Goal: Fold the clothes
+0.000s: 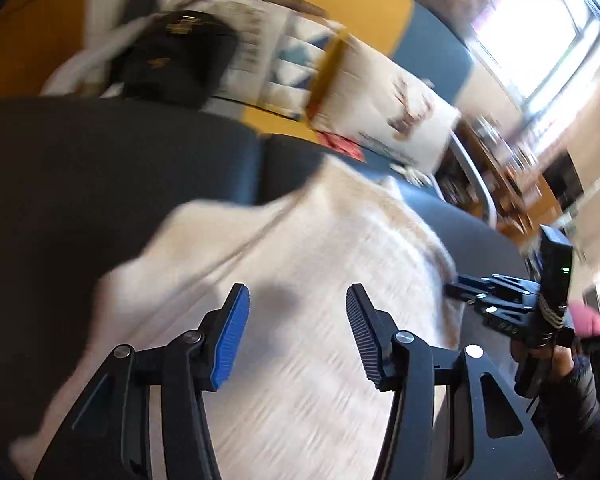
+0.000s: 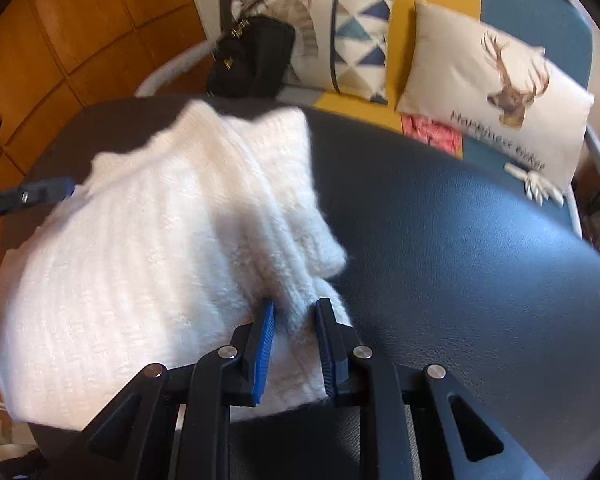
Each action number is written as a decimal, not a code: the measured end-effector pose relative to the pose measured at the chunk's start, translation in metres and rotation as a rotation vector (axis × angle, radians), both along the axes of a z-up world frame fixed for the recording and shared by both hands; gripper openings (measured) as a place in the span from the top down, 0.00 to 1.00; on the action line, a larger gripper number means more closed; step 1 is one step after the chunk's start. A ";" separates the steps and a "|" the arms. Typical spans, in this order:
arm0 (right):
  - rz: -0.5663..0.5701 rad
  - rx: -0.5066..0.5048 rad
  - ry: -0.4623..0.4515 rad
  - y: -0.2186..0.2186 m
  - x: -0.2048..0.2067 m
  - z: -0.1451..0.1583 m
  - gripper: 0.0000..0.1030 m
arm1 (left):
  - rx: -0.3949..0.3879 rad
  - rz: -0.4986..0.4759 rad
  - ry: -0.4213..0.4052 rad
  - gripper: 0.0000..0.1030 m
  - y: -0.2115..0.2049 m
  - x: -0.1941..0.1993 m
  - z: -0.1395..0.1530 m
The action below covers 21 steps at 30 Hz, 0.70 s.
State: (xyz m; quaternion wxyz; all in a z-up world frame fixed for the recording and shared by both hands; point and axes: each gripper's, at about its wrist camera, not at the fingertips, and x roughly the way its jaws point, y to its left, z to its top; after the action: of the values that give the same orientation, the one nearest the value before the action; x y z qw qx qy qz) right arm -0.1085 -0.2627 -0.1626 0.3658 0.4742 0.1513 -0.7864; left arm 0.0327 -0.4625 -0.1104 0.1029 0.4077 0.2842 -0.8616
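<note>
One white sweater point(image 2: 148, 240) (two pillows behind); right tool point(image 2: 292, 332) pinching it; left tool point(image 1: 296, 336) agape, empty.

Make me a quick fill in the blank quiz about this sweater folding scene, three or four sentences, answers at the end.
1. The white knit sweater lies on a dark ____ surface.
2. The right gripper is closed on a fold of the ____.
3. The cushion behind the table shows a ____ head.
4. The left gripper has its jaws ____, with nothing between them.

Missing words: leather-look; sweater; deer; open
</note>
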 end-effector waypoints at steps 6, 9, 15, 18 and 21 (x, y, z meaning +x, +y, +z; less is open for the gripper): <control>0.229 -0.072 0.086 -0.051 0.059 0.036 0.77 | -0.017 0.152 -0.021 0.48 -0.008 0.097 -0.012; 0.305 -0.103 0.044 -0.091 0.071 0.036 0.77 | -0.005 0.169 -0.018 0.48 -0.005 0.117 -0.022; 0.321 0.015 0.010 -0.157 0.078 0.007 0.79 | -0.029 0.225 -0.116 0.48 -0.016 0.108 -0.054; 0.309 0.017 0.029 -0.163 0.077 0.003 0.79 | -0.024 0.250 -0.090 0.48 -0.023 0.110 -0.053; 0.317 -0.009 0.021 -0.158 0.090 0.019 0.77 | -0.004 0.272 -0.044 0.48 -0.023 0.130 -0.038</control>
State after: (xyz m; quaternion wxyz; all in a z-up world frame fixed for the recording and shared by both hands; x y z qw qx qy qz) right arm -0.0188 -0.4207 -0.1438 0.4859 0.4346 0.2247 -0.7242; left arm 0.1625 -0.4858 -0.1485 0.2256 0.3841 0.3330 -0.8311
